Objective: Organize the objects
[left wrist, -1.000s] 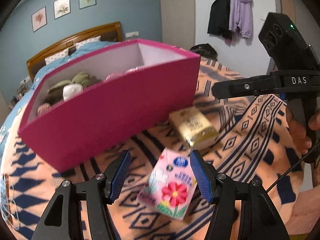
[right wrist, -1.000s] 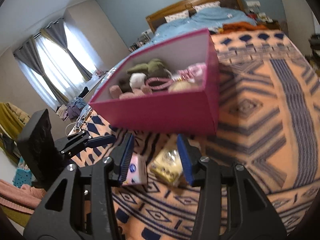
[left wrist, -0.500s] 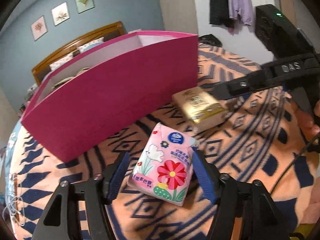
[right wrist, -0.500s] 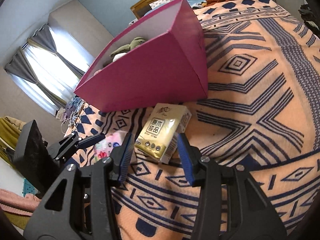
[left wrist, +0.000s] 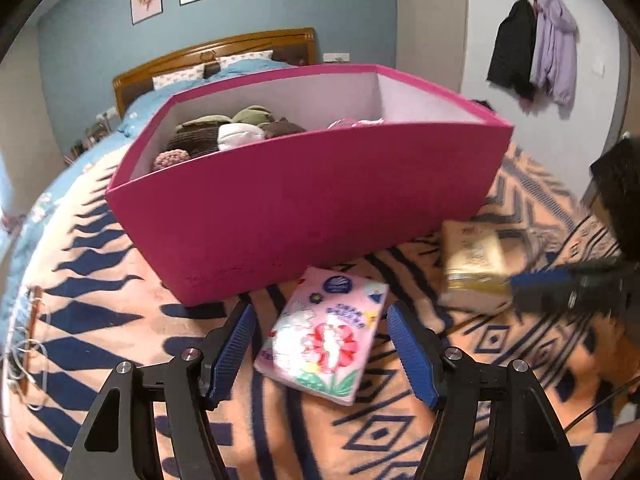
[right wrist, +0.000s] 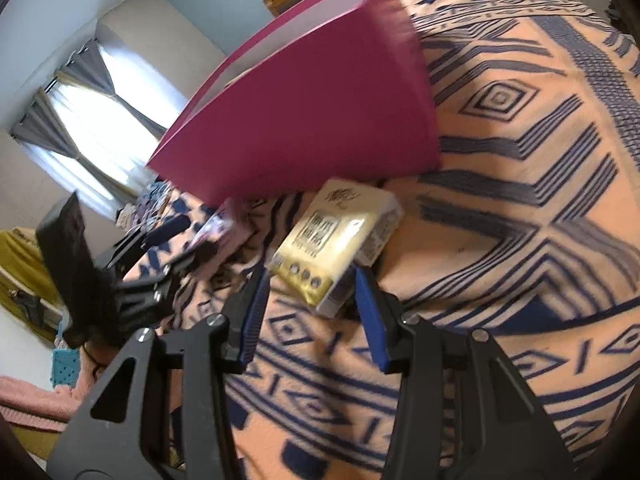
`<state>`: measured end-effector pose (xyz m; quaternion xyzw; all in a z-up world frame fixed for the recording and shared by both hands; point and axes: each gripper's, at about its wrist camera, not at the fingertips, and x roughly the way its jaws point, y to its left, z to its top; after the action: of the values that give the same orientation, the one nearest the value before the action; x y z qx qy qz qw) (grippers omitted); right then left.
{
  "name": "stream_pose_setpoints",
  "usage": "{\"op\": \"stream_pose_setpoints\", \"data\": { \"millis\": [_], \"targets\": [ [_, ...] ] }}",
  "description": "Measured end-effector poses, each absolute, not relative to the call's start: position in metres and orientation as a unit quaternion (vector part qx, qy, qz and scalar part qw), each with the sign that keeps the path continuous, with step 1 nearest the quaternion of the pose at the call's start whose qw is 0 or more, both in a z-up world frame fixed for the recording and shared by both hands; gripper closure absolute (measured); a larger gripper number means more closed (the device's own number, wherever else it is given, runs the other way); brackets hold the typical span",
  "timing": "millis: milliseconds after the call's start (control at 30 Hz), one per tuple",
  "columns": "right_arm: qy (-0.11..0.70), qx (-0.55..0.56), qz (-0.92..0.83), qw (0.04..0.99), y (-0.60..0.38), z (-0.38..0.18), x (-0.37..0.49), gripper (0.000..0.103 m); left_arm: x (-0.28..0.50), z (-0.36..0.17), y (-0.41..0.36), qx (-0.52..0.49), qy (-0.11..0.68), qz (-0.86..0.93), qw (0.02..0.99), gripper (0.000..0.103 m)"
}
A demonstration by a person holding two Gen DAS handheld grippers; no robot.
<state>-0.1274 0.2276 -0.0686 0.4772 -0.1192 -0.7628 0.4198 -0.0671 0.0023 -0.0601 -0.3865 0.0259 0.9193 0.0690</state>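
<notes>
The magenta storage box (left wrist: 304,208) sits on the patterned orange-and-navy blanket (right wrist: 520,160) that covers the bed, and it already holds a cluster of soft rolled items (left wrist: 224,132), olive, brown, white and pink, gathered toward one end, so part of the sorting looks done. Two tissue packs are not yet inside. The pink floral tissue pack (left wrist: 324,332) lies flat on the blanket just in front of the box wall, between the spread blue pads of the left gripper (left wrist: 318,352), which brackets it without touching either side. The yellow tissue pack (right wrist: 338,240) lies close to the box's near corner, and the right gripper (right wrist: 312,312) is likewise spread, its pads flanking the pack's near end; whether a pad already brushes the wrapper cannot be told through the blur. Judging from this, the work is in its later stretch: both packs need to be pinched, lifted over the rim and set in the free end of the box. Both wrappers look soft and slick, so a grip across the narrow sides should serve best.
</notes>
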Motion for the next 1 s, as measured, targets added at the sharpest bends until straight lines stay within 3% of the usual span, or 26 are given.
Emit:
{"op": "stream_pose_setpoints", "data": {
  "millis": [167, 467, 700, 1000],
  "targets": [
    [-0.083, 0.46, -0.768, 0.438, 0.218, -0.055, -0.116, 0.056, -0.063, -0.057, 0.008, -0.388, -0.005, 0.914, 0.116, 0.032],
    [-0.113, 0.451, -0.795, 0.39, 0.237, -0.054, -0.164, 0.056, -0.068, -0.064, 0.046, -0.415, -0.055, 0.882, 0.215, 0.035],
    [-0.109, 0.456, -0.788, 0.399, 0.228, -0.058, -0.163, 0.056, -0.081, -0.082, 0.051, -0.449, -0.087, 0.858, 0.234, 0.057],
    [-0.107, 0.472, -0.776, 0.405, 0.219, -0.063, -0.177, 0.056, -0.087, -0.087, 0.047, -0.454, -0.114, 0.852, 0.234, 0.058]
  ]
}}
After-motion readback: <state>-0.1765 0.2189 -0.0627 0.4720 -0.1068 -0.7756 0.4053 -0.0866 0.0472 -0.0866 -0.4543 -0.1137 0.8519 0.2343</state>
